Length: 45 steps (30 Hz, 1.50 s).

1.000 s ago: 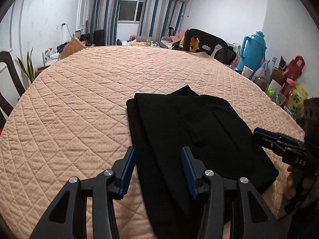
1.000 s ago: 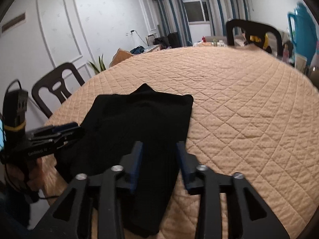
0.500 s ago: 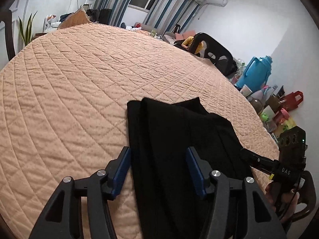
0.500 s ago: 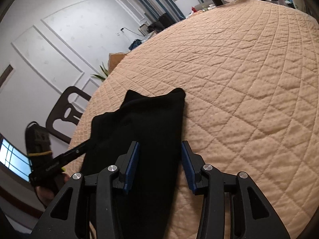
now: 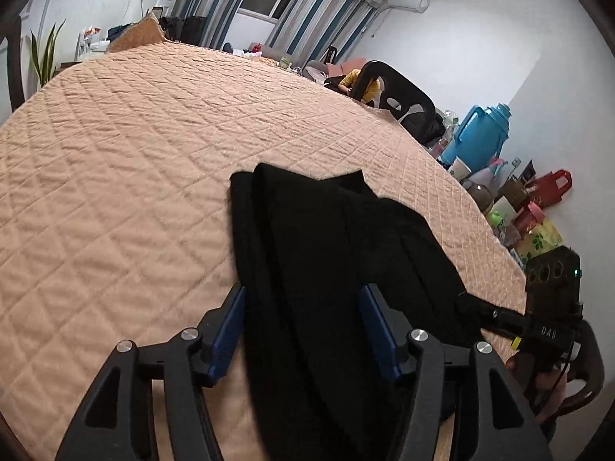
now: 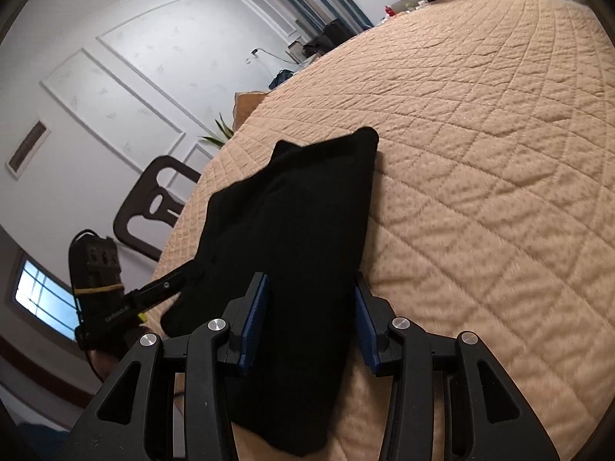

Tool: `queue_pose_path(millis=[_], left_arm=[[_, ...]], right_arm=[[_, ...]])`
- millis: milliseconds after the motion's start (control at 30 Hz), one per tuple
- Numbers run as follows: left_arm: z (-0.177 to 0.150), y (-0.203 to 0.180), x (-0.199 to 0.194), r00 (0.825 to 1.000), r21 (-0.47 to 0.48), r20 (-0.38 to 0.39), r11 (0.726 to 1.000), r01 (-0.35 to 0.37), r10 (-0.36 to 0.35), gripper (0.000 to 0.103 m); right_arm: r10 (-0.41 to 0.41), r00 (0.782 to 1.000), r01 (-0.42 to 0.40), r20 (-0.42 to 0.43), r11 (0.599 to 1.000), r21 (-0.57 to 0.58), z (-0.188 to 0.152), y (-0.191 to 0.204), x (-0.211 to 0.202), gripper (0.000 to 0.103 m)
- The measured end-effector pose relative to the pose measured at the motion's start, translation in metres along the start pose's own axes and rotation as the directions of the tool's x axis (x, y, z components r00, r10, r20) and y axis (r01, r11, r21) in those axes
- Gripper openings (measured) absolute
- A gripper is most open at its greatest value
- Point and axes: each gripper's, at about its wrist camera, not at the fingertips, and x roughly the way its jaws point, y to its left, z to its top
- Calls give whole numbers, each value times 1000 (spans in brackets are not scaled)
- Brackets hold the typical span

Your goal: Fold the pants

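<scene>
- Left wrist view: the left gripper hangs with its blue-padded jaws spread wide to either side of the near end of one pair of black, soft-knit pants, and pinches nothing. The pants lie in a long folded strip on the peach quilted cover, close to its near edge and toward the near right corner. The right gripper shows at the cloth's right side; its tips sit against the dark fabric and I cannot tell from here how its jaws stand.
- Right wrist view: the right gripper is likewise spread, one blue pad on each side of the pants, gripping nothing. The left gripper reaches in at the cloth's left edge.
- Handling, as a judgement: the fabric looks light, limp and thick in its layers (it will sag and slide open if taken by one layer only), so each claw should bite all layers at the near hem corners.
- Count: one garment, two grippers, two dark chairs.
</scene>
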Motion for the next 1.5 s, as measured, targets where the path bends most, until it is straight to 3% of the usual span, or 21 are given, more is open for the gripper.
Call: queue_pose_path(millis=[133,367,567,700,833,1000,1233,1500], left_arm=[[7,6,6,999,-51,-4,998,32,-32,62],[-23,7,-17,998,-60,18,996,64,-63,62],[-3,6,-2,998,-66,1,996,63,-63,62],[2,-3,5,1000,-34,2,999,-14,14,52],[-3,-14,-3,996,24,29,996,-81,80,39],[-2,-28,-14,989,92,64,986,-136,130,30],[9,-32,-31,987,134,98,981,-137,125,27],[59,-12,-36,979,147,122,973,-180,163,27]], right_arm=[[-1,1000,1,1,1000,10,10,3,10,44],[-6,1000,6,5,1000,-1,-3,6,2,45],[-20,1000,20,-1,1000,-16,3,7,8,44],[-31,999,31,10,999,-18,6,6,11,40],[-50,998,51,26,998,-33,4,8,8,27],[-52,997,56,57,996,-71,4,21,1,20],[-21,997,30,74,991,-131,12,44,-4,19],[39,997,-27,66,986,-165,49,70,24,19]])
